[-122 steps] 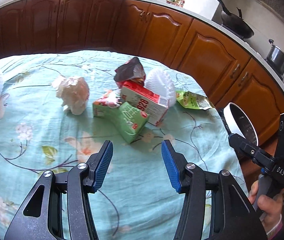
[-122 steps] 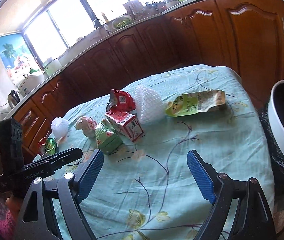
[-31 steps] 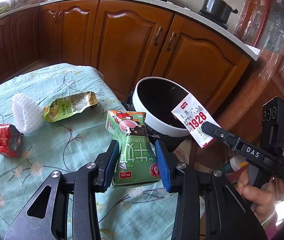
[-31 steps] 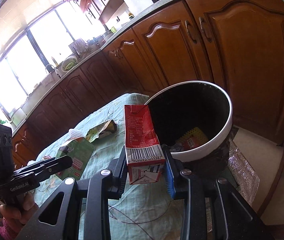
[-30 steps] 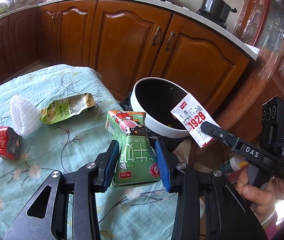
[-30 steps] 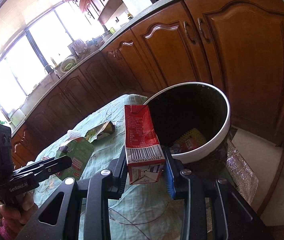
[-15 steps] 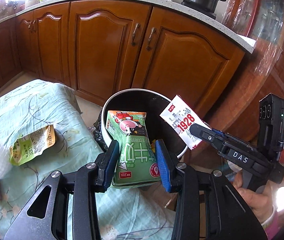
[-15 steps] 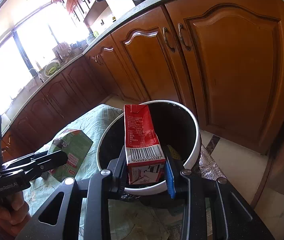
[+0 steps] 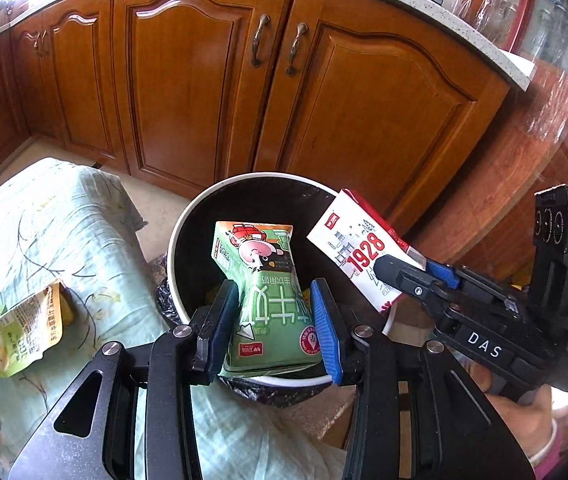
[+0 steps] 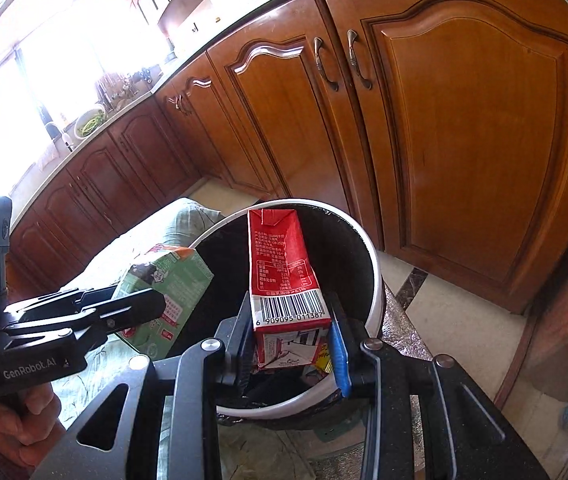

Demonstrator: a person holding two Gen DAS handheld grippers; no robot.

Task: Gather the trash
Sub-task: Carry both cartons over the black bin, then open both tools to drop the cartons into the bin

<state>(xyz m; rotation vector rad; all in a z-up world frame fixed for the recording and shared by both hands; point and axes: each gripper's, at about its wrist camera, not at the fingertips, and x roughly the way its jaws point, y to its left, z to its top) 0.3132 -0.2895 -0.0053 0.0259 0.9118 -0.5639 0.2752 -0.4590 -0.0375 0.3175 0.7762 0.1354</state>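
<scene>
My left gripper (image 9: 274, 326) is shut on a crumpled green carton (image 9: 268, 292) and holds it over the white-rimmed trash bin (image 9: 188, 216) lined with a black bag. My right gripper (image 10: 291, 344) is shut on a red and white milk carton (image 10: 284, 268), also over the bin (image 10: 375, 280). In the left wrist view the right gripper (image 9: 423, 272) shows at the right with the milk carton (image 9: 357, 248) above the bin's right rim. In the right wrist view the left gripper (image 10: 136, 312) holds the green carton (image 10: 168, 284) at the bin's left rim.
The table with a pale green floral cloth (image 9: 56, 216) is left of the bin; a yellow-green snack bag (image 9: 28, 332) lies on it. Wooden kitchen cabinets (image 9: 212, 80) stand close behind the bin. Tiled floor (image 10: 455, 320) lies to the bin's right.
Both grippers have moved from the table to above the bin, each still holding its carton. The bin now sits directly under both cartons.
</scene>
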